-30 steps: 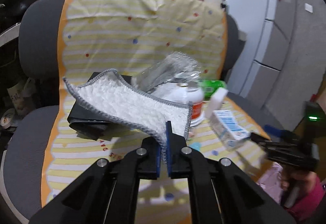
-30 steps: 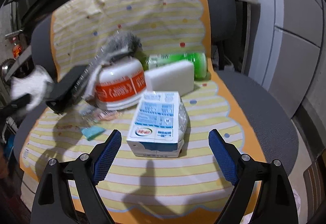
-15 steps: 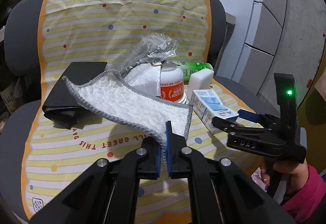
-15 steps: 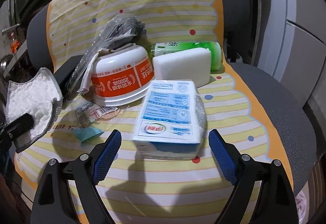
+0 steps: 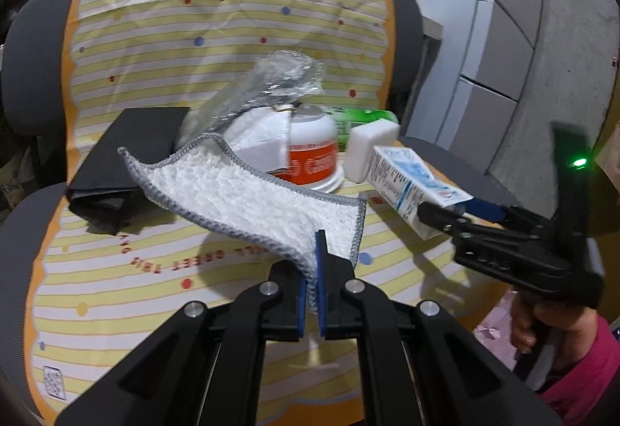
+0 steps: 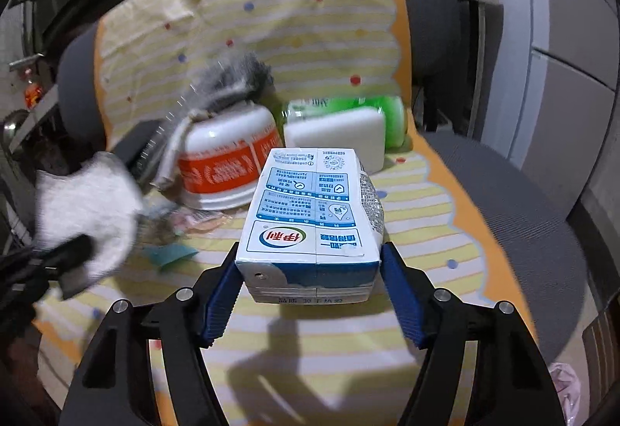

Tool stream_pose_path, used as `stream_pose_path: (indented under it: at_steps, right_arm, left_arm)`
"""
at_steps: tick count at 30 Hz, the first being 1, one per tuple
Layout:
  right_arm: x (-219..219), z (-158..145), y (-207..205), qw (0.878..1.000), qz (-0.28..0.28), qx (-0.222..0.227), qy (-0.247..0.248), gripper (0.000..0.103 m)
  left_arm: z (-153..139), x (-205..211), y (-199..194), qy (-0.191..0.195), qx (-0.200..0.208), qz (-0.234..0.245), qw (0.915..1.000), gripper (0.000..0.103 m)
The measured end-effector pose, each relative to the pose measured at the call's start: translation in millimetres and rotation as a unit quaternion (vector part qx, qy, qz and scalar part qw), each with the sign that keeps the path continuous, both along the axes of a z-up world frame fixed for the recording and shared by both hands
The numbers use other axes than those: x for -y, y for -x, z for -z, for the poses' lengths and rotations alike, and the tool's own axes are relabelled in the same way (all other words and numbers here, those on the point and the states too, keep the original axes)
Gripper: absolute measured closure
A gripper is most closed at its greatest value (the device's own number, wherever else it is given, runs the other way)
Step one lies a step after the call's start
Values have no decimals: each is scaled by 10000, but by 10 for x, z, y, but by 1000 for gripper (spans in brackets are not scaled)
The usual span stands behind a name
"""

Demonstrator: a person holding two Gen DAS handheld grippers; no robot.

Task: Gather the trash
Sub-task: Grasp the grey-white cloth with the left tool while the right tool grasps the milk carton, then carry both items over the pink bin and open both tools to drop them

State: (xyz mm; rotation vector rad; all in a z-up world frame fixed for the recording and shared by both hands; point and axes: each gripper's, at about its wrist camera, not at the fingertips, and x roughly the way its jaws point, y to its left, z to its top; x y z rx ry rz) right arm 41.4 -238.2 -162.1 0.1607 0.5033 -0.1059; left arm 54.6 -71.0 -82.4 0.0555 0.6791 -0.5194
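Observation:
Trash lies on a chair seat covered with a yellow striped cloth [image 5: 116, 290]. My right gripper [image 6: 310, 279] is shut on a blue and white milk carton [image 6: 310, 209], its pads against the carton's near end; the carton also shows in the left wrist view [image 5: 407, 182]. My left gripper [image 5: 310, 294] is shut on a white cleaning cloth with grey edging [image 5: 252, 201] and holds it above the seat. An upturned white and orange bowl [image 6: 224, 162], crumpled clear plastic [image 5: 271, 85], a green bottle [image 6: 348, 108] and a white foam block [image 6: 333, 135] lie behind the carton.
A folded black bag [image 5: 128, 155] lies at the seat's left. Small wrappers and a teal scrap [image 6: 170, 251] lie in front of the bowl. The grey chair back [image 5: 27, 77] rises behind. Grey cabinets [image 5: 503, 58] stand to the right.
My right gripper has moved forward and closed onto the milk carton. My left gripper, still holding the cloth, has shifted slightly.

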Motion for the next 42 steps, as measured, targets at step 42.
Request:
stream_pose_path:
  at_steps: [42]
  right_arm:
    - [1811, 407, 2953, 9383, 3338, 342, -840, 22]
  left_arm:
    - [427, 2751, 1630, -393, -7, 3819, 9234, 100]
